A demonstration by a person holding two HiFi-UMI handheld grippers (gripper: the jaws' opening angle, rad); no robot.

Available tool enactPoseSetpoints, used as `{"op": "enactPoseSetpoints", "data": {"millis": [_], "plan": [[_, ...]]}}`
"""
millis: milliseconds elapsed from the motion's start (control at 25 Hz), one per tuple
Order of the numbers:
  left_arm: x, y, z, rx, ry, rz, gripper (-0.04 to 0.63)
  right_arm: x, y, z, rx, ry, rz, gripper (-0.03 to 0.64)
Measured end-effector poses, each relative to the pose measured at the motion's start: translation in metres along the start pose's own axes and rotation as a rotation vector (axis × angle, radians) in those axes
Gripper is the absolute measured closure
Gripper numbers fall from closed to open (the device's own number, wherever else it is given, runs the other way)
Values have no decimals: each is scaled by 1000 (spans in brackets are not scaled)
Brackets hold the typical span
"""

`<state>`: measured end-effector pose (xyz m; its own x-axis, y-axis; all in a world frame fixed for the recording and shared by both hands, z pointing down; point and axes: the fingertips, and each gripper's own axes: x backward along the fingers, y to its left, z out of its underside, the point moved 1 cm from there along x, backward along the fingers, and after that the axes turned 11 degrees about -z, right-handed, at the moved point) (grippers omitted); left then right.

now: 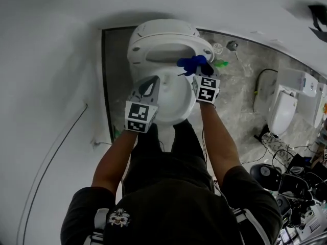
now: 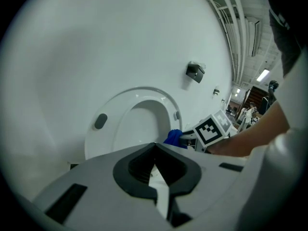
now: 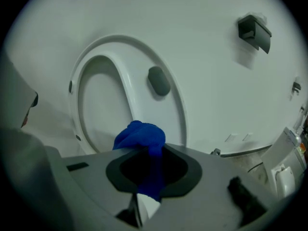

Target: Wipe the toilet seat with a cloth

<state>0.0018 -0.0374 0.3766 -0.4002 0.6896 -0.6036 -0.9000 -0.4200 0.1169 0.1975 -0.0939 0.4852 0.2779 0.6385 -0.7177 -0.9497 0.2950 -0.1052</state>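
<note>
The white toilet stands against the wall with its seat raised, so the underside with grey bumpers shows in both gripper views. My right gripper is shut on a bunched blue cloth, which sits just in front of the raised seat's lower part; whether it touches the seat I cannot tell. The cloth also shows in the left gripper view, beside the right gripper's marker cube. My left gripper hovers over the left side of the bowl, shut with nothing between its jaws.
A second white toilet unit stands at the right on the marble-patterned floor. Cables and dark equipment crowd the lower right. A black fixture hangs on the wall above the toilet. A small green item lies beside the toilet's base.
</note>
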Motion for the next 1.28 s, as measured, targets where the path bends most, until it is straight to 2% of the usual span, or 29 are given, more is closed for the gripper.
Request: {"op": "enactPoseSetpoints", "data": {"millis": [200,400,640,800,920,1280], "plan": [[-17,-4,26,21,21,18,586,-15,-6,33,-29,37,30,560],[-29,6,58,38,58,0,586,-33,-5,64,-69,69,48,560],[-33,32,105,49,119,-56,586,-37,-4,65,-39,8,80,560],[-36,41,129,71,158,-80,586,-40,-3,76,-62,24,61,560],[-39,42,136,82,162,-86,586,-50,-3,91,-93,50,48,560],[-44,47,142,78,165,-82,586,-84,-4,126,-54,154,39,560]]}}
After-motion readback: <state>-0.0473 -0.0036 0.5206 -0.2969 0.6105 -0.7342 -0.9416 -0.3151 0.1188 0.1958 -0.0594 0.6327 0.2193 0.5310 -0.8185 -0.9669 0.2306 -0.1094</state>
